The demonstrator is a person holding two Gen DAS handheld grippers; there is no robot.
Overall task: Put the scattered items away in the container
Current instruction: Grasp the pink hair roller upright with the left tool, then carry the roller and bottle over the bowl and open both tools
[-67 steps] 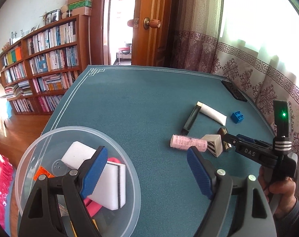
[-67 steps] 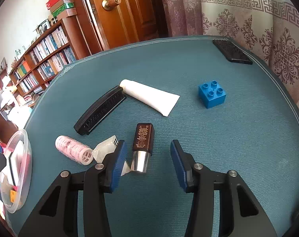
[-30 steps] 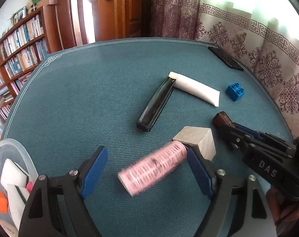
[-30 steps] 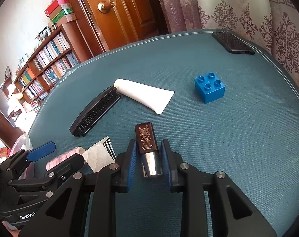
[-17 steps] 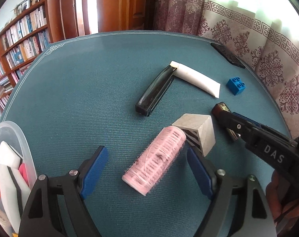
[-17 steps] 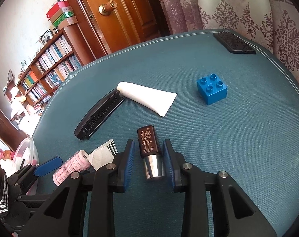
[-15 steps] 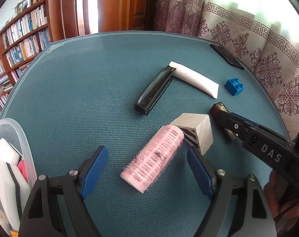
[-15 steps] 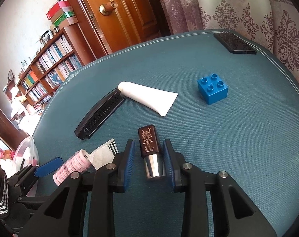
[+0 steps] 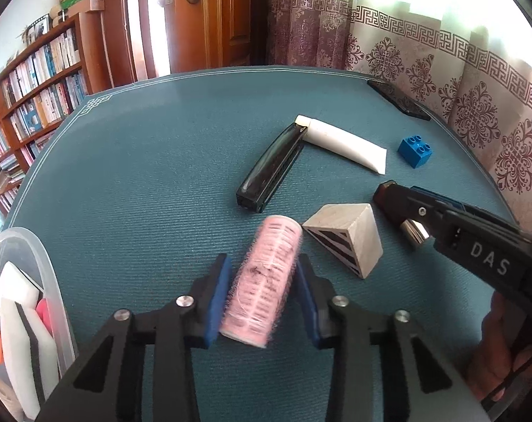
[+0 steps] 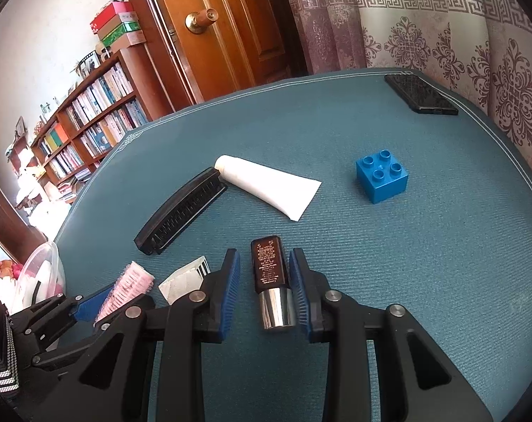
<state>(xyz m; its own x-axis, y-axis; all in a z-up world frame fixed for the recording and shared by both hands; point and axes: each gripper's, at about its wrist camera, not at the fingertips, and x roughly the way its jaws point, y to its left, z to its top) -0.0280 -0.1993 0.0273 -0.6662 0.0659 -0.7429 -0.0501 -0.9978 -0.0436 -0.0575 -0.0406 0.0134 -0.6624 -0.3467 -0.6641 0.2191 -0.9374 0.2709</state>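
My left gripper is shut on a pink hair roller, which stands lengthwise between the blue pads just above the teal table. My right gripper is shut on a small brown bottle with a silver cap, low over the table. In the left wrist view the right gripper is at the right, with the bottle's cap showing under it. The clear plastic bowl sits at the table's near left and holds white sponges and small pink and orange pieces.
Loose on the table are a striped wooden wedge, a black comb, a white tube and a blue brick. A black phone lies at the far right edge. A bookshelf, a door and curtains stand beyond.
My left gripper was open around the roller half a second ago and has now shut on it. My right gripper has stayed shut on the bottle, and the view has shifted slightly.
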